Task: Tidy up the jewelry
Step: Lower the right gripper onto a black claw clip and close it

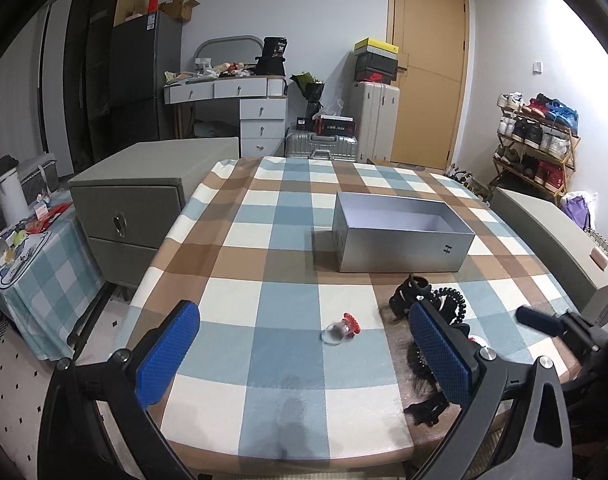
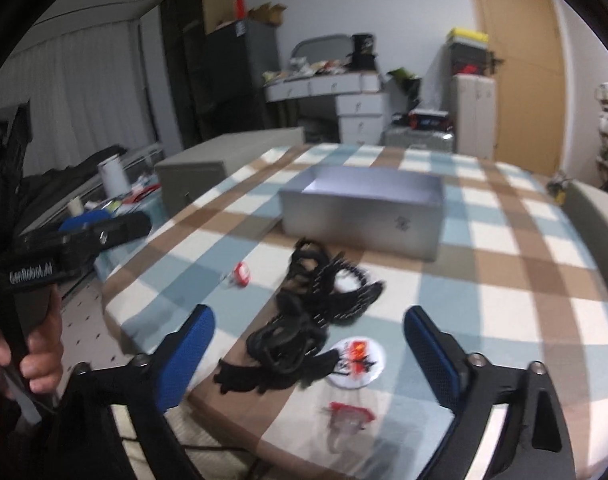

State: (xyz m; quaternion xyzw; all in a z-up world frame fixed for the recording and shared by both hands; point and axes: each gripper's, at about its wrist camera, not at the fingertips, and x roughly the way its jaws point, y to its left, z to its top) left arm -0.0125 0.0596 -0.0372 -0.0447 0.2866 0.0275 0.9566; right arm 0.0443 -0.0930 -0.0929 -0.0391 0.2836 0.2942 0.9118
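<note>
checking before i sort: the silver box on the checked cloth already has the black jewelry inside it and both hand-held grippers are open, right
Not quite. The silver box looks empty in the left wrist view; the black jewelry lies in a heap on the checked cloth in front of it. The left hand-held gripper and the right hand-held gripper are both open.

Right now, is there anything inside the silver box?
No, the silver box on the checked tablecloth shows only its bare pale floor.

We note the box (image 1: 399,236) on the surface (image 1: 264,240), toward its far side. The jewelry heap (image 2: 304,316) lies before it, the badge (image 2: 353,360) just right of the heap, the small jar (image 1: 341,329) well left.
</note>
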